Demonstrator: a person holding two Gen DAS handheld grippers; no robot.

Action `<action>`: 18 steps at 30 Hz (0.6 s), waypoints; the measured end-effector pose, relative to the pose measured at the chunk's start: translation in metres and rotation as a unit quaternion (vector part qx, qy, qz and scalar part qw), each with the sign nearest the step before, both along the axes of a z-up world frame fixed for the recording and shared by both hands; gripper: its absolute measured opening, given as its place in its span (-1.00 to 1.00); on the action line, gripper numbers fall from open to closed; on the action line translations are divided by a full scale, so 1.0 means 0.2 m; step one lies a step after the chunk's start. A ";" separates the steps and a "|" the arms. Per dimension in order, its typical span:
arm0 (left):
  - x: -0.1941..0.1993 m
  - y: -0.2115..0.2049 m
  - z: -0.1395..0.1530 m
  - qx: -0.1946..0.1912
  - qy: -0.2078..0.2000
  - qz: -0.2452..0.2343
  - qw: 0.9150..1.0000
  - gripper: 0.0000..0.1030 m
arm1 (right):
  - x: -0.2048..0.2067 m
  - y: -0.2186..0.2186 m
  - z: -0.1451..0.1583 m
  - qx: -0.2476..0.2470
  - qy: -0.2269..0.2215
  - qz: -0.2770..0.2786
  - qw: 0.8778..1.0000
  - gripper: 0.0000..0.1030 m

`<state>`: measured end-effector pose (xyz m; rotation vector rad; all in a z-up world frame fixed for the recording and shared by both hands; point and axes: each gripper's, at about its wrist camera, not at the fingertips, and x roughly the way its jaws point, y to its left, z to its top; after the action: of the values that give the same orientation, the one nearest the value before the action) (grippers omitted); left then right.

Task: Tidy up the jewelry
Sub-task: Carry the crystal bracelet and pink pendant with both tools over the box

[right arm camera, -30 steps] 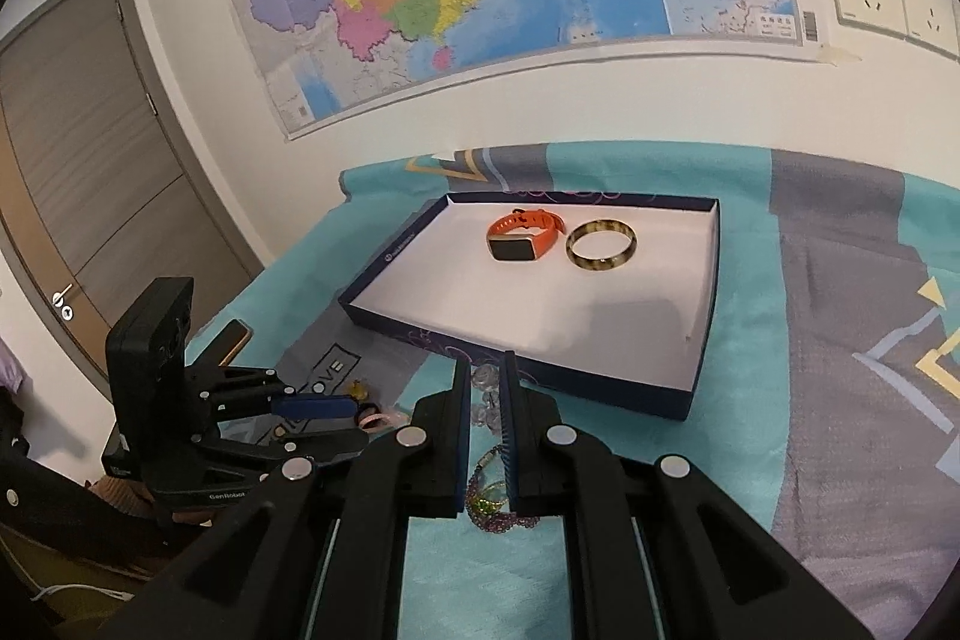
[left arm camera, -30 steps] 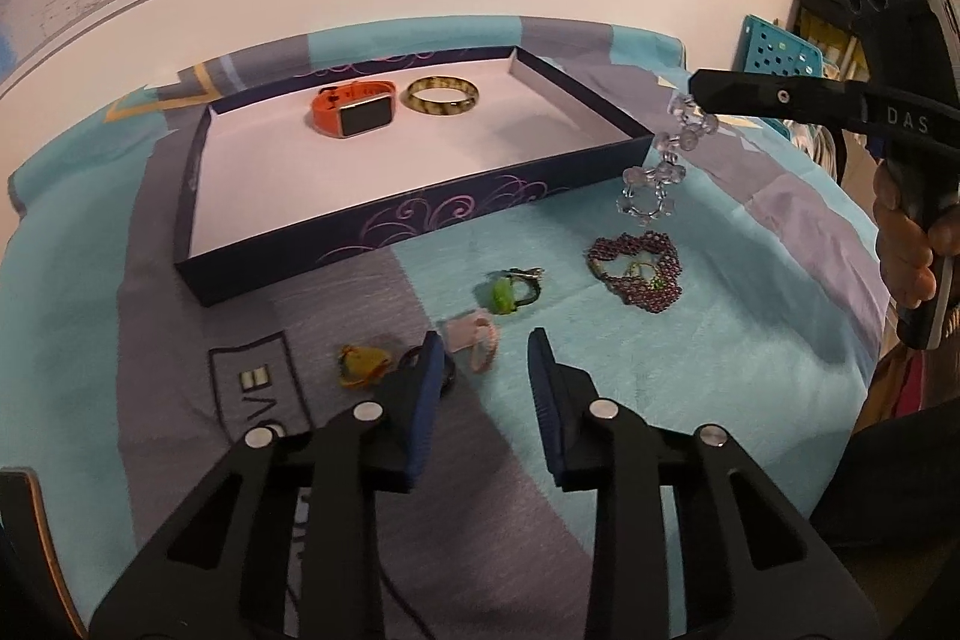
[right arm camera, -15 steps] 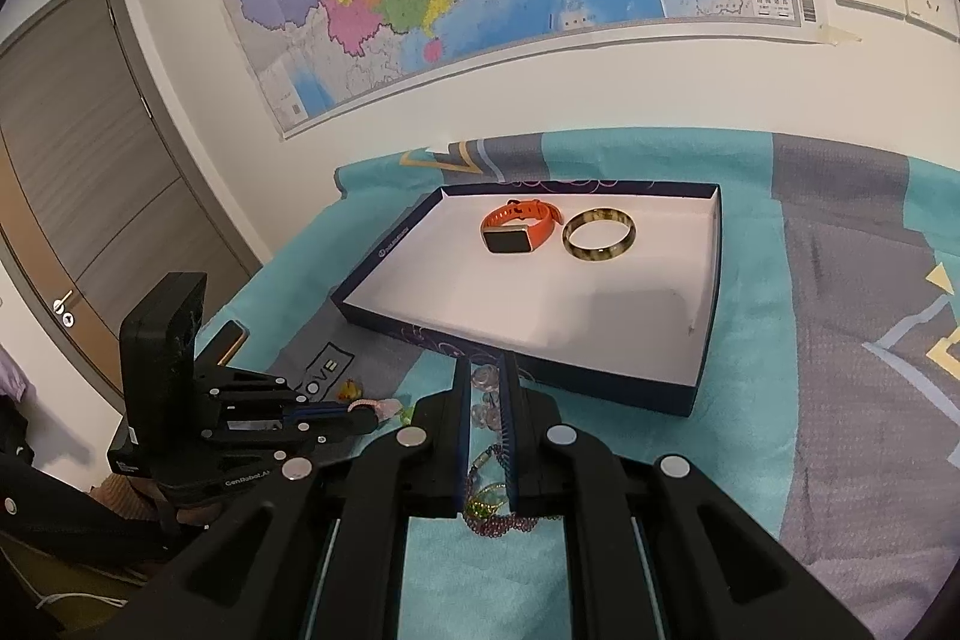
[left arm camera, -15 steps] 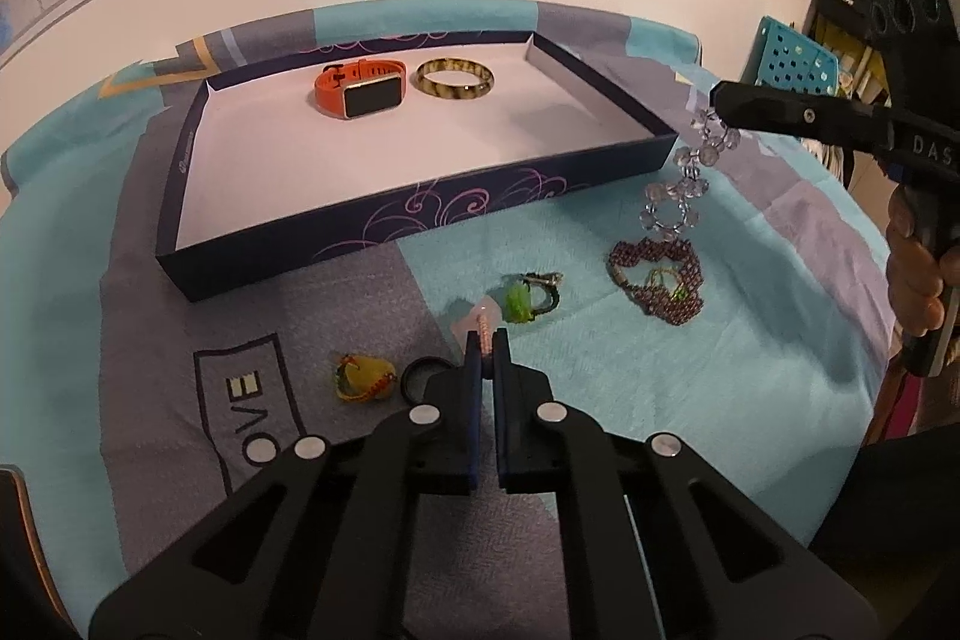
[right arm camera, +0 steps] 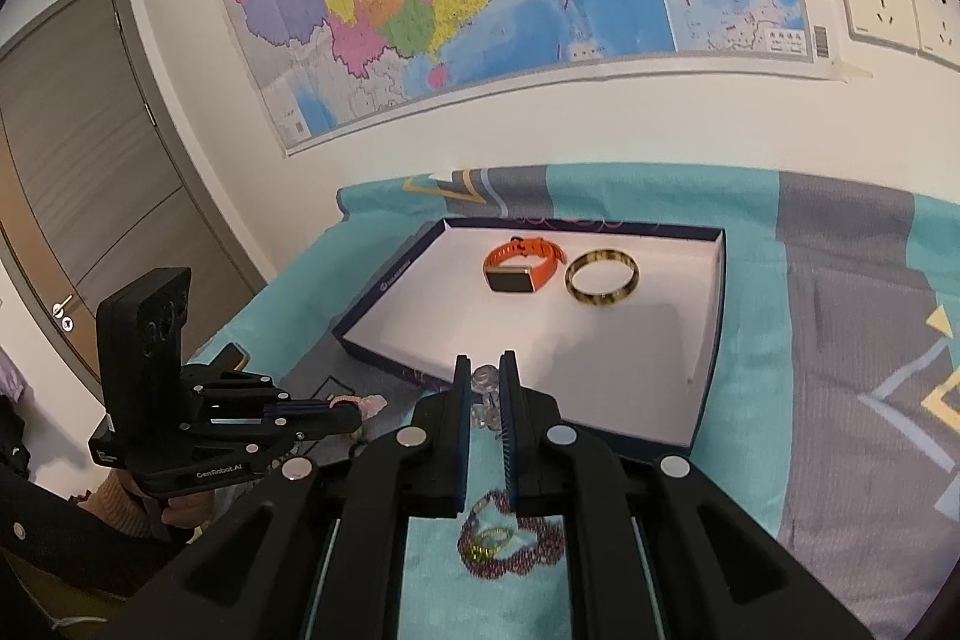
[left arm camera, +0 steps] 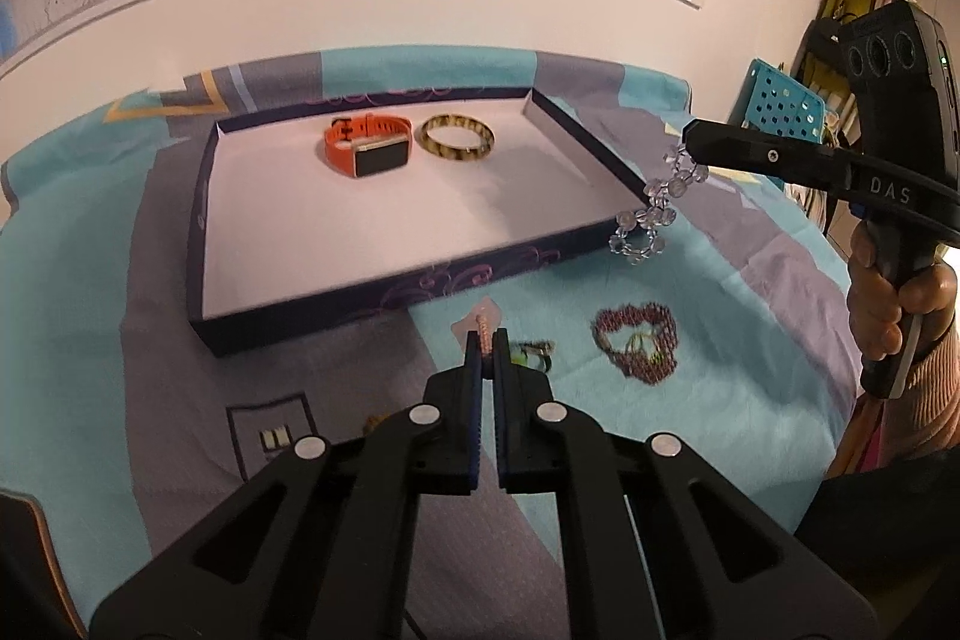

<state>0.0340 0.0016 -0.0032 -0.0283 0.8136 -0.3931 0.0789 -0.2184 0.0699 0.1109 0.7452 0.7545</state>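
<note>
A dark blue tray [left arm camera: 372, 307] [right arm camera: 711, 334] on the bed holds an orange watch [left arm camera: 366, 148] [right arm camera: 519, 268] and a tortoiseshell bangle [left arm camera: 456, 141] [right arm camera: 602, 277]. My left gripper [left arm camera: 487, 340] [right arm camera: 360, 407] is shut on a small pink ring [left arm camera: 483, 325] [right arm camera: 360, 402], raised off the blanket in front of the tray. My right gripper [right arm camera: 485, 370] [left arm camera: 687, 142] is shut on a clear bead bracelet [left arm camera: 651, 214] [right arm camera: 485, 381], which dangles by the tray's near right corner. A maroon beaded bracelet [left arm camera: 639, 343] [right arm camera: 510, 544] and a green ring [left arm camera: 531, 352] lie on the blanket.
The teal and grey blanket [left arm camera: 720, 400] covers the bed, which drops off on the right. A map and wall sockets [right arm camera: 894, 1] hang behind the tray. A door [right arm camera: 78, 196] stands at the left. A person's hand [left arm camera: 888, 292] holds the right gripper's handle.
My left gripper closed on the pink ring and lifted it off the blanket toward the tray. The right gripper kept still with the clear bracelet hanging from it.
</note>
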 end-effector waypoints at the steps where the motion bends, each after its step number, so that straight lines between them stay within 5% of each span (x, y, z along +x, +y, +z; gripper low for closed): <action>1: 0.00 0.00 0.01 -0.001 -0.002 -0.001 1.000 -0.93 | 0.01 0.00 0.01 0.000 -0.002 0.000 1.000 -0.85; 18: 0.18 0.03 0.09 0.001 -0.016 0.008 1.000 -0.93 | 0.22 0.09 0.05 0.002 -0.001 -0.009 1.000 -0.85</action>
<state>0.0708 0.0076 0.0157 -0.0262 0.7818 -0.3774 0.1220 -0.1998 0.0796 0.1207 0.7401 0.7393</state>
